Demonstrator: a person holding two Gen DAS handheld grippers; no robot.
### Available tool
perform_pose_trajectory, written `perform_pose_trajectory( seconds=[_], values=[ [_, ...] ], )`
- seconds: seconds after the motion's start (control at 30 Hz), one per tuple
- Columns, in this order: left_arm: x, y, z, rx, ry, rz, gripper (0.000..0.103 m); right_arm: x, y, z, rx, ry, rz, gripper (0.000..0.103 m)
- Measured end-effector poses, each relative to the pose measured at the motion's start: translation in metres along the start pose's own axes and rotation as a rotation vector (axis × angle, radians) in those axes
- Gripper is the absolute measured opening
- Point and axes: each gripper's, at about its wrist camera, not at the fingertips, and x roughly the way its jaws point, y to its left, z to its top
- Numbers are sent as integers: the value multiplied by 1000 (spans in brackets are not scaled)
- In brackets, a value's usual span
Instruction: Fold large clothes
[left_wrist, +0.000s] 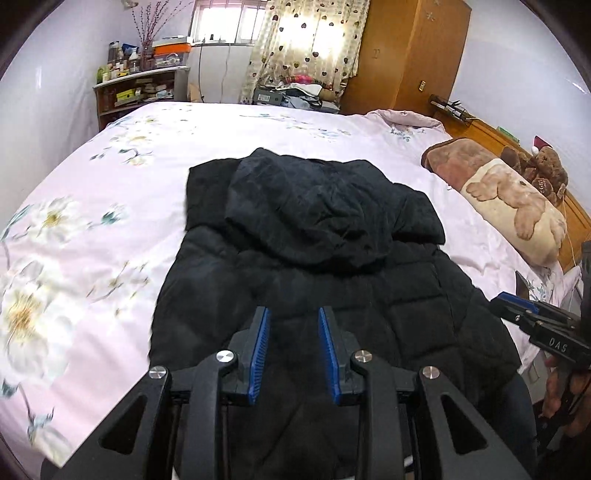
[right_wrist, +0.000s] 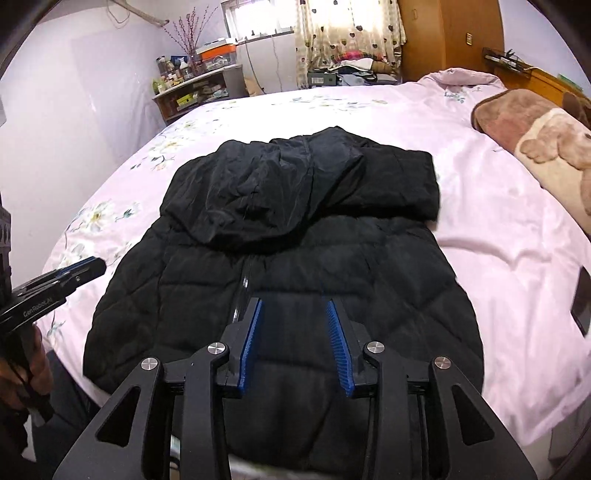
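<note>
Black quilted puffy jacket (left_wrist: 314, 266) lies folded near the front edge of the pink floral bed (left_wrist: 110, 177), hood crumpled. Left tongs (left_wrist: 293, 314) and right tongs (right_wrist: 294, 306) hover above, blue ribbed pads parted, gripping nothing.

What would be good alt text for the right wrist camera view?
A black quilted hooded jacket lies spread on a pink floral bedspread, hood folded down over its body. The right gripper hovers open above its lower half, holding nothing; the left gripper shows at the left edge.
</note>
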Motion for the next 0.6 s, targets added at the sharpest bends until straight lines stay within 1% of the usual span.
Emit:
perform_pose_trajectory(
  seconds=[0.03, 0.1, 0.3, 0.43, 0.53, 0.57, 0.6],
  values=[
    [-3, 1, -4, -2, 1, 2, 34, -6, 0, -6, 6, -1, -1, 36],
    [-12, 5, -13, -4, 2, 10, 38, -13, -1, -14, 10, -3, -5, 37],
    [-22, 11, -26, -5, 9, 18, 39, -27, -5, -32, 27, 0, -11, 37],
    [-24, 17, -29, -14, 4, 30, 43, -29, -11, -36, 46, 0, -18, 38],
    [-23, 22, -31, -21, 8, 47, 44, -28, -16, -38, 55, 2, -26, 38],
    [-21, 25, -30, -22, 10, 53, 44, -27, -19, -38, 62, 5, -28, 40],
    [-20, 26, -31, -22, 12, 57, 46, -26, -21, -38, 67, 6, -30, 47]
  ],
)
